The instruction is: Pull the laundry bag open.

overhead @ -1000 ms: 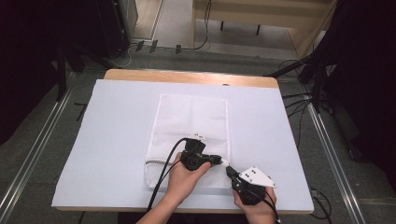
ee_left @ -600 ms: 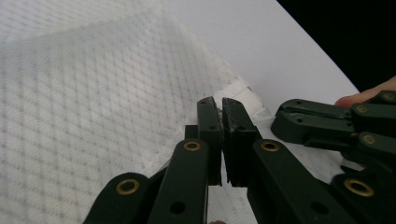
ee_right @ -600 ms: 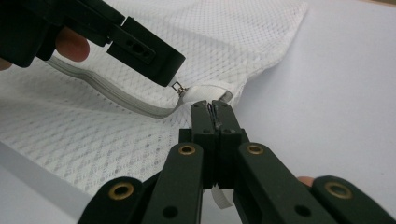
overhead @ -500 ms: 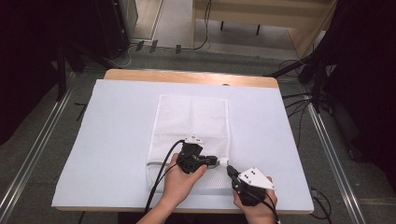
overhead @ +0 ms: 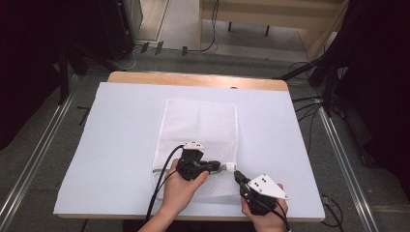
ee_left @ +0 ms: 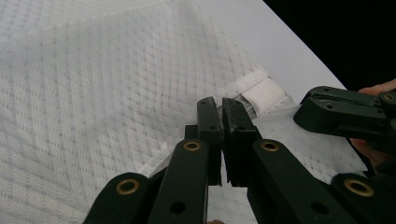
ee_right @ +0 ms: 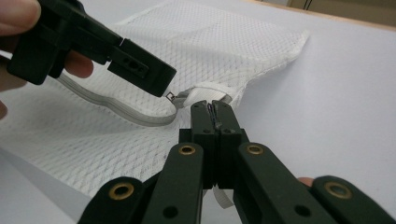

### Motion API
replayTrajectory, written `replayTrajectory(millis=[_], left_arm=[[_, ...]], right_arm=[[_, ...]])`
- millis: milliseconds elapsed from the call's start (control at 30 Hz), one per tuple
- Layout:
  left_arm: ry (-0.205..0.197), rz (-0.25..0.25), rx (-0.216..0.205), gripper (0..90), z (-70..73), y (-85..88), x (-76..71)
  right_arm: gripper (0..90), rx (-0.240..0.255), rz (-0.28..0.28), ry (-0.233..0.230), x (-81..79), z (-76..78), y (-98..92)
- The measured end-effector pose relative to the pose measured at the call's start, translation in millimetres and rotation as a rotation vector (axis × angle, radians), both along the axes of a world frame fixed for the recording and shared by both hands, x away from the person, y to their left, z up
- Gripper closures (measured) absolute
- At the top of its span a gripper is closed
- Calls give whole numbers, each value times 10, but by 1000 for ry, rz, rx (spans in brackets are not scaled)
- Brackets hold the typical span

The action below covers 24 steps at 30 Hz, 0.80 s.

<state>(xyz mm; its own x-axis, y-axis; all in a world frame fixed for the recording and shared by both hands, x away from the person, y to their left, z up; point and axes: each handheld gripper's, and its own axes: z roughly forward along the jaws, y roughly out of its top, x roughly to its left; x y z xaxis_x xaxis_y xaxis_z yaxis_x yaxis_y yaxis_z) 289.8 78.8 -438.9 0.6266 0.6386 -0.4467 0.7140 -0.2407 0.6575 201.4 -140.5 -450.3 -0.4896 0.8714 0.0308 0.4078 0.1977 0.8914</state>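
A white mesh laundry bag (overhead: 200, 145) lies flat on the white sheet (overhead: 121, 145) that covers the wooden table (overhead: 193, 79), about midway across it and reaching from the middle toward the person's edge. Both grippers work at the bag's right-hand edge, near its lower corner. The left gripper (overhead: 220, 166), held in the left hand (overhead: 181, 188), lies over the lower part of the bag and points across it toward that edge; in the left gripper view its jaws stand pressed together on the mesh (ee_left: 116, 93), with a white tab (ee_left: 261, 93) of the bag just beyond their tips. The right gripper (overhead: 237, 175), in the right hand (overhead: 263, 217) and topped by its grey three-cornered plate (overhead: 266, 186), comes in from the bag's lower right corner and meets the same edge just beside the left one's tips. In the right gripper view its jaws are closed on the bag's white edge tab (ee_right: 205, 93), a strip of white (ee_right: 224, 198) showing beneath them, while a grey zipper band (ee_right: 121, 109) curves along the lifted mesh (ee_right: 210, 42) between the two grippers. A black cable (overhead: 162, 183) trails from the left gripper over the bag toward the table's near edge.
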Motion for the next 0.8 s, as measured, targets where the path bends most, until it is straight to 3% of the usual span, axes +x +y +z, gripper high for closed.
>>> replayTrajectory(millis=[200, 267, 300, 433, 500, 667, 800], left_arm=[[-19, 50, 43, 877, -54, 219, 6], [7, 96, 36, 877, -106, 449, 17], [7, 96, 36, 877, -106, 449, 17], [-3, 185, 54, 877, -123, 893, -4], [25, 242, 14, 877, -153, 1167, -22], [26, 297, 14, 878, -171, 1552, -92], [7, 314, 17, 878, -143, 1742, -143]], right_arm=[[900, 41, -12, 24, 23, 12, -39], [900, 47, -13, 23, -2, 35, -54], [900, 47, -13, 23, -2, 35, -54], [900, 46, -24, 24, -26, 57, -75], [900, 44, -28, 21, -35, 67, -92], [900, 39, -33, 21, -71, 72, -126], [900, 34, -33, 25, -74, 76, -130]])
